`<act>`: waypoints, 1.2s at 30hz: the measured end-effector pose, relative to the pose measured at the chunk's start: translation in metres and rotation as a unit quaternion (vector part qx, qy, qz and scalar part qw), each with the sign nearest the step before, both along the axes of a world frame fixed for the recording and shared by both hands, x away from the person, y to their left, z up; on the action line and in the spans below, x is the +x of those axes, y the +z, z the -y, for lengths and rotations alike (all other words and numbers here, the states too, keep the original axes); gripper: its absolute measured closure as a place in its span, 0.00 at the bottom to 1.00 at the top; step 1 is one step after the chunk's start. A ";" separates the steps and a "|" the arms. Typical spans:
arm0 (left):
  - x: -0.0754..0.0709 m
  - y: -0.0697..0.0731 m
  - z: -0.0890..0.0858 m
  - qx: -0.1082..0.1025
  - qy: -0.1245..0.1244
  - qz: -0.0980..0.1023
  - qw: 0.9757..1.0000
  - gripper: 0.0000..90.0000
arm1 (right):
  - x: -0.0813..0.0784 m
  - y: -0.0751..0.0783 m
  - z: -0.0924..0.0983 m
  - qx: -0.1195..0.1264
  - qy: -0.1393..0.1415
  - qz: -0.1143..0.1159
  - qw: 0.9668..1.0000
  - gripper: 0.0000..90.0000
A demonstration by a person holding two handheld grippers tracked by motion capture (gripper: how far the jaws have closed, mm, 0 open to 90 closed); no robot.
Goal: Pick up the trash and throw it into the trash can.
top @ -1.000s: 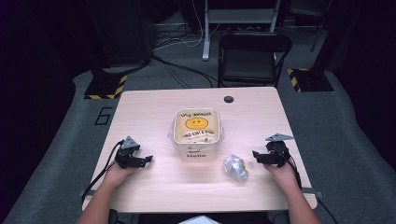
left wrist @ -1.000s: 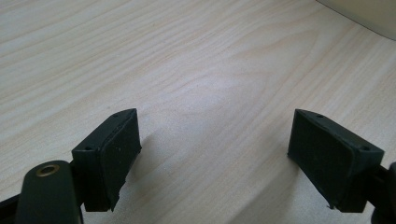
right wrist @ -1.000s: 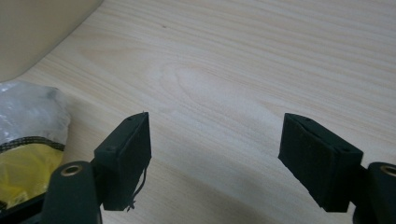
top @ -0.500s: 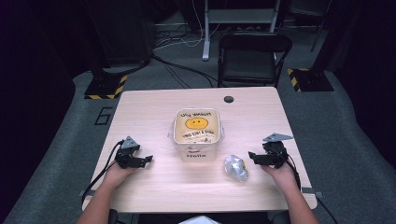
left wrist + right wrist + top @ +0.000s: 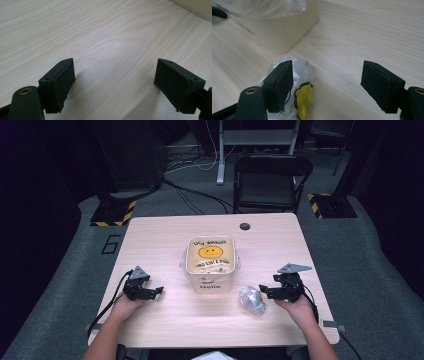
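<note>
Bag (image 5: 252,300) of crinkly plastic sits lower right of centre on the tabletop (image 5: 165,240), just left of my right gripper (image 5: 266,291), jaws apart; left gripper (image 5: 154,292) open too, much farther off.

One tub (image 5: 211,265), one crumpled bag (image 5: 252,300)

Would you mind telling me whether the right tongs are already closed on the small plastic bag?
No, the right tongs stand wide open, and the plastic bag lies untouched beside one jaw.
</note>
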State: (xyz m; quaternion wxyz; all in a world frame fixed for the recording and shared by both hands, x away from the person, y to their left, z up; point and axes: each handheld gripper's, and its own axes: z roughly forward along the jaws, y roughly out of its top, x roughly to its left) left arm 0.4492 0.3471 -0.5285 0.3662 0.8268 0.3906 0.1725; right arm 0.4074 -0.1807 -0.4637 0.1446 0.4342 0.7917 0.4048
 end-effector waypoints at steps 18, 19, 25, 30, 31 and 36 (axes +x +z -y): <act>0.000 0.000 0.000 0.000 0.000 0.000 1.000 0.18 | -0.010 -0.008 -0.034 -0.009 0.054 -0.009 0.998 0.25; 0.000 0.000 0.000 -0.001 0.001 0.000 1.000 0.18 | -0.010 -0.008 -0.034 -0.009 0.054 -0.009 0.998 0.25; 0.000 0.000 0.000 -0.001 0.001 -0.001 1.000 0.18 | -0.012 -0.012 -0.042 -0.012 0.068 -0.010 0.998 0.24; 0.000 0.000 0.000 -0.001 0.001 -0.001 1.000 0.18 | -0.012 -0.016 -0.046 -0.021 0.078 -0.013 0.997 0.23; 0.000 0.000 0.000 -0.001 0.001 -0.001 1.000 0.18 | -0.012 -0.018 -0.047 -0.025 0.079 -0.016 0.996 0.23; 0.000 0.000 0.000 -0.001 0.000 -0.001 1.000 0.18 | -0.012 -0.023 -0.050 -0.036 0.085 -0.022 0.996 0.22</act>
